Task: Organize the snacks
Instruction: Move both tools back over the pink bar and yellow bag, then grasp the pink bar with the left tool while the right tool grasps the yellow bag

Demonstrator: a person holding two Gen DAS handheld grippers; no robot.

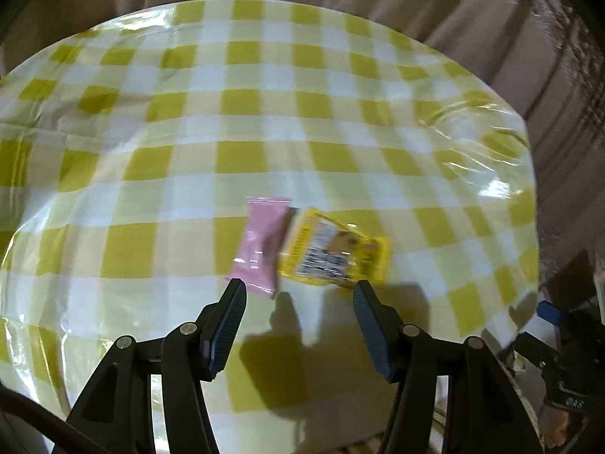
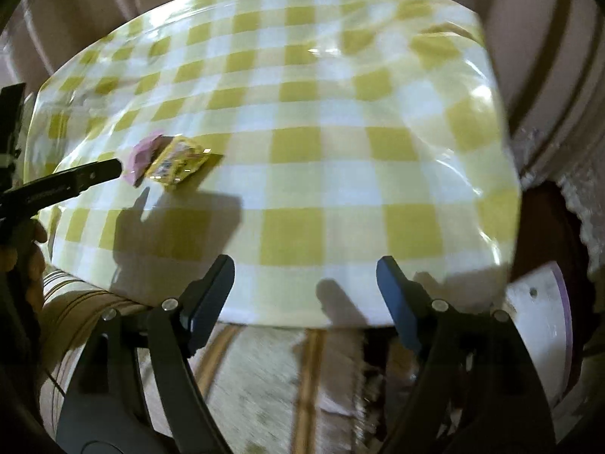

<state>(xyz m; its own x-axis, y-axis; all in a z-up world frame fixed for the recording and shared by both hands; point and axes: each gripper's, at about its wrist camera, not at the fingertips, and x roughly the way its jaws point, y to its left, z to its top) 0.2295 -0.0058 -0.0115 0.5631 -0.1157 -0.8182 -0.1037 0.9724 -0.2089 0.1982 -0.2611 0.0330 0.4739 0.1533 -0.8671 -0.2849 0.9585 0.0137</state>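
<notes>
Snack packets (image 1: 310, 249) just beyond open left gripper (image 1: 298, 289)

A yellow-green and white checked tablecloth (image 1: 264, 113) covers the table. On it lie a plain pink packet (image 1: 261, 246) and, just beside it, a yellow packet (image 1: 334, 253) with a white printed label.

tablecloth (image 1: 264, 121): glossy plastic | snack packs (image 1: 332, 251): shiny foil | gripper (image 1: 298, 291) pads: ribbed matt
</notes>
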